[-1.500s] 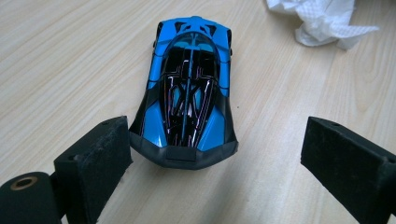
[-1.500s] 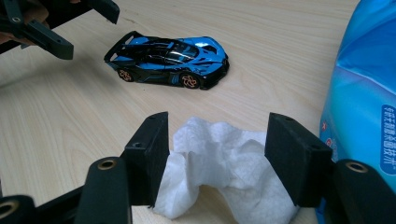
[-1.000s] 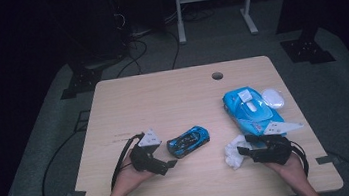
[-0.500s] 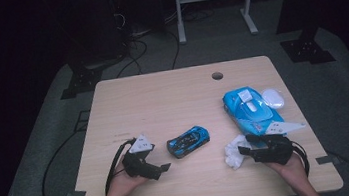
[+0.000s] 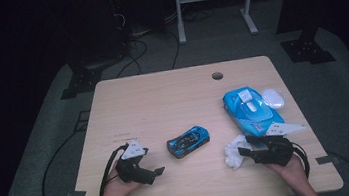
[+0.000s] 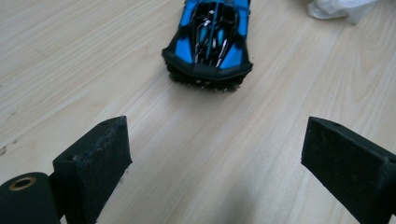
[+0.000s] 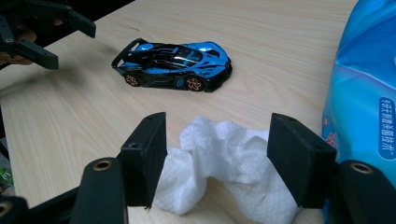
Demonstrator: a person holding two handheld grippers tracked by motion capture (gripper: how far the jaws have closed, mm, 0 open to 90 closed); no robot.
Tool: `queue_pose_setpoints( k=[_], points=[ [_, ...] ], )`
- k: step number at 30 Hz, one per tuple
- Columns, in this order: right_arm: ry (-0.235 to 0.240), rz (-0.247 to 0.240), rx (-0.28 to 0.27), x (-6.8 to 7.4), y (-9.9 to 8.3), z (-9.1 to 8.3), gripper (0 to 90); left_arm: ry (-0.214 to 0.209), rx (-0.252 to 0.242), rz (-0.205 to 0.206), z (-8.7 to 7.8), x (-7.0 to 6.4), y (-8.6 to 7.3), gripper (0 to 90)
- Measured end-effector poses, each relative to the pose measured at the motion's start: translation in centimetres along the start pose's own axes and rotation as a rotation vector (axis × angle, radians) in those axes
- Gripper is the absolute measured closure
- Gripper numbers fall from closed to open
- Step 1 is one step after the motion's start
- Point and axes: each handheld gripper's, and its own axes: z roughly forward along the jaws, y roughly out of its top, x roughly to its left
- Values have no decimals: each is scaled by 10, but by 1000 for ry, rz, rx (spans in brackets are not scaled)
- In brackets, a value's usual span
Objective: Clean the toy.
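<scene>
The work in hand looks like wiping the toy car [image 5: 188, 141] with the wipe [image 5: 231, 153]. The car sits mid-surface [image 5: 163, 104], between the two grippers, its tail end facing the left gripper [image 5: 155, 172]. That gripper is spread wide and empty, lined up on the car's rear but short of it. The right gripper [image 5: 243, 152] is also spread, its jaws straddling the crumpled wipe, which lies just beside the blue wipe pack [image 5: 250, 110]; nothing is pinched yet.

To do this step well, the right gripper should sink until its pads sit low around the wipe's thickest fold, then close on a good bunch, so a loose flap doesn't slip free. It should keep clear of the pack at its side. Meanwhile the left should slide forward squarely and clamp the car across its flanks, low and gently, since the car rolls and may shoot away if pushed from behind.
</scene>
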Motion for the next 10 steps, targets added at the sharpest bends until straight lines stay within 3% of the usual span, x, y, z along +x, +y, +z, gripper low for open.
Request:
queue_pose_setpoints(
  k=[3,10],
  points=[
    [2,-9,4,2,-2,1,368,9,-2,-26,-1,4,-5,77],
    [6,-25,2,5,-2,1,366,19,-22,-43,-7,8,-7,77]
  ],
)
